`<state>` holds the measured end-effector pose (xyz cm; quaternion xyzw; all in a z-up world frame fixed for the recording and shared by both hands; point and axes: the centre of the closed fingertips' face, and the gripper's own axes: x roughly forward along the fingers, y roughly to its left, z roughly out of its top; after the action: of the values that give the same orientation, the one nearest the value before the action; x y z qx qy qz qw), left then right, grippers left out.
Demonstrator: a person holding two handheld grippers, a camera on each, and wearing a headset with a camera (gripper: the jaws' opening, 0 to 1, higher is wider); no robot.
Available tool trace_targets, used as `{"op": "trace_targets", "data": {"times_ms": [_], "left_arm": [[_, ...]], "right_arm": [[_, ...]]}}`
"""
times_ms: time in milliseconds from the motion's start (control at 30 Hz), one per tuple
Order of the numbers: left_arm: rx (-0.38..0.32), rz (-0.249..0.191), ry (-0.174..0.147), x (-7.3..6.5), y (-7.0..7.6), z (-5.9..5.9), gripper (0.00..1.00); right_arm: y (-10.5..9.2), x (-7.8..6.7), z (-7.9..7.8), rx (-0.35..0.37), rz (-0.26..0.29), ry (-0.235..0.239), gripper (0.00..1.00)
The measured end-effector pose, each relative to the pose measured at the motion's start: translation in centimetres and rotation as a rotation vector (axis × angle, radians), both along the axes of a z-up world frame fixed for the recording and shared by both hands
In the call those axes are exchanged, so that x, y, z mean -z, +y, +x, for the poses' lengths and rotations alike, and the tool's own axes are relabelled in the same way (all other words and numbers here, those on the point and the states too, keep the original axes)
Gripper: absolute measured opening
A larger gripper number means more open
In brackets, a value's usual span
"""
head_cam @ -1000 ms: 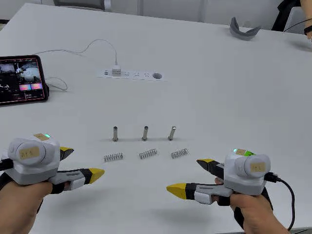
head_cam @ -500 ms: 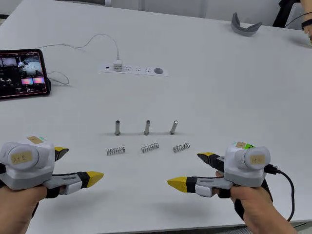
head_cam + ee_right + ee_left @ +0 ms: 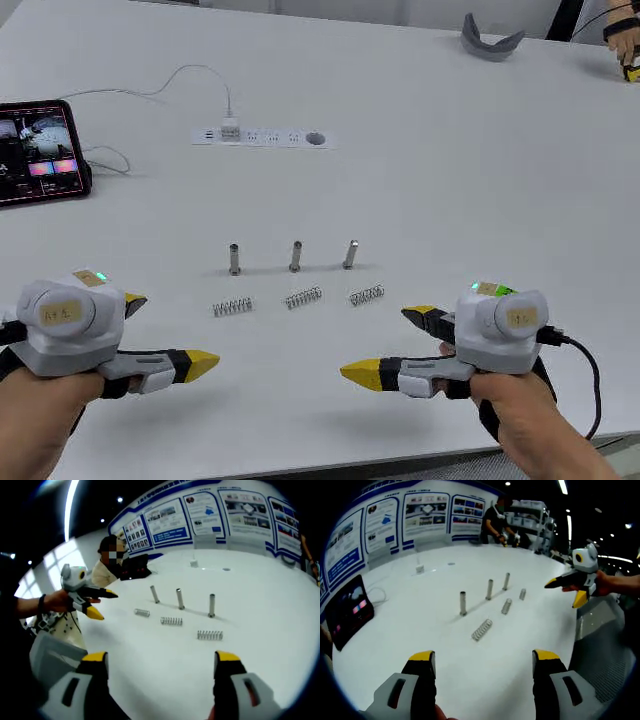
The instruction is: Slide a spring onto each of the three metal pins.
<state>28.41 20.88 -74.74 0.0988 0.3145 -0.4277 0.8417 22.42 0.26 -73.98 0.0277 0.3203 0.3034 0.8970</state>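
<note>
White table [image 3: 450,200] carries three standing pins [image 3: 295,256] behind three loose springs [image 3: 303,297]; left gripper [image 3: 170,331] and right gripper [image 3: 380,343] hover, jaws spread

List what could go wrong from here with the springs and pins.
1. The three springs lie loose on their sides on the smooth table; pinched by the left tongs or right tongs, both open, one may roll or squirt away.
2. The thin pins stand close in a row; seating one spring could knock a neighbour over.
</note>
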Motion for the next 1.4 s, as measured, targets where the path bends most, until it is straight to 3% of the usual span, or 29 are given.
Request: {"op": "trace_targets", "data": {"times_ms": [100,200,333,833,1200,1400], "left_arm": [[0.022,0.015,-0.003,0.2,-0.5,0.3,0.80],[0.025,-0.004,0.016,0.1,-0.8,0.5,0.81],[0.054,0.025,0.011,0.6,-1.0,0.4,0.80],[0.099,0.030,0.003,1.2,-2.7,1.7,0.68],[0.153,0.043,0.015,2.5,-4.5,2.0,0.62],[0.158,0.051,0.030,3.7,-5.0,2.6,0.52]], "right_arm": [[-0.1,0.1,-0.1,0.003,-0.001,0.002,0.89],[-0.2,0.0,-0.2,0.006,0.004,0.003,0.89],[-0.3,0.0,-0.3,0.011,0.009,0.003,0.89],[-0.7,0.1,-0.6,0.021,0.014,0.006,0.89],[-1.3,0.1,-0.8,0.031,0.012,0.010,0.89],[-1.5,0.2,-1.0,0.038,0.014,0.012,0.89]]}}
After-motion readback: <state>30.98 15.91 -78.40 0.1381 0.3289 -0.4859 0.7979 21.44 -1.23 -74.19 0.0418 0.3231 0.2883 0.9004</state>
